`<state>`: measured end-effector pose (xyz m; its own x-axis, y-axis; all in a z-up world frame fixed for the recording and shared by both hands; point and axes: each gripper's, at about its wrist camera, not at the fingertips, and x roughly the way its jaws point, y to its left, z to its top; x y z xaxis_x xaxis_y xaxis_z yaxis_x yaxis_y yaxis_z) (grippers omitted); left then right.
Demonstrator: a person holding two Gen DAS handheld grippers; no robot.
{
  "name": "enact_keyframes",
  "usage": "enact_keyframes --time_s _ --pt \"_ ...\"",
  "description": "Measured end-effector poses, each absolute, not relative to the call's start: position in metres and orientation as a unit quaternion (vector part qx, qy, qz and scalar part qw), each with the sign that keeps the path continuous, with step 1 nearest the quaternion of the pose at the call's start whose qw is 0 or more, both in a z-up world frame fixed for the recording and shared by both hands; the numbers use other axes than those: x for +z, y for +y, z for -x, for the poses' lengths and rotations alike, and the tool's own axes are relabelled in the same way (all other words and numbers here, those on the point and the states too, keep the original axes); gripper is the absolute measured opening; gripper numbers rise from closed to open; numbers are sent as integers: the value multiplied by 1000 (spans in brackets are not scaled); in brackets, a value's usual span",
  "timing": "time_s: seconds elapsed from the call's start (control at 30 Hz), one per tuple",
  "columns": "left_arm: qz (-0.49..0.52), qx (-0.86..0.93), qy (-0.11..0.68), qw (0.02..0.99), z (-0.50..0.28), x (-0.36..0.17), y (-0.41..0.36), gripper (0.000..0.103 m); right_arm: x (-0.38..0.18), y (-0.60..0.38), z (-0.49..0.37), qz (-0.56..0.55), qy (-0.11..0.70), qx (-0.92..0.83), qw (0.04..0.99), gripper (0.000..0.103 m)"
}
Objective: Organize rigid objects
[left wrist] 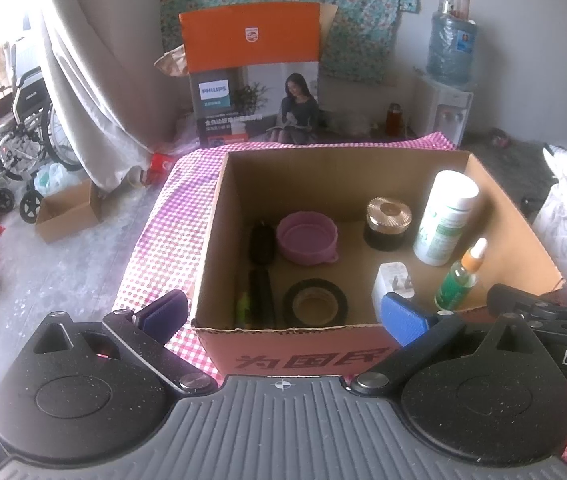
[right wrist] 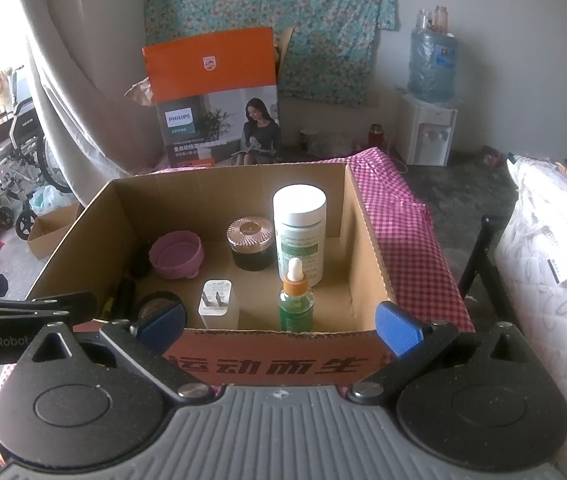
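An open cardboard box stands on a pink checked cloth. Inside are a pink bowl, a gold-lidded dark jar, a tall white bottle, a green dropper bottle, a white charger plug, a black tape roll and a black brush. My left gripper and my right gripper are both open and empty, held just before the box's near wall.
A Philips carton stands behind the table. A water dispenser is at the back right, a wheelchair and a small cardboard box on the floor at the left. A white quilted mattress lies to the right.
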<state>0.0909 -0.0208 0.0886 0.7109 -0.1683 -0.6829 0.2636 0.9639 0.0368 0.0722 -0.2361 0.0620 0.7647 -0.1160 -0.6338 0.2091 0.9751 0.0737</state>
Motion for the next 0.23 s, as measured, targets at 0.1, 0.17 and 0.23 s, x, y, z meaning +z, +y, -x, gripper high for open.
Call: enact_keyframes --time_s 0.1,0.17,0.23 --pt "-66 -117 362 922 -91 88 -21 103 62 -236 -72 -71 332 -87 937 103" --pt "-67 -117 362 922 -91 89 -21 103 62 -235 -72 -71 332 -87 936 103" --pt "-67 -117 363 922 -91 89 -21 103 62 -235 -72 -71 332 -87 937 103"
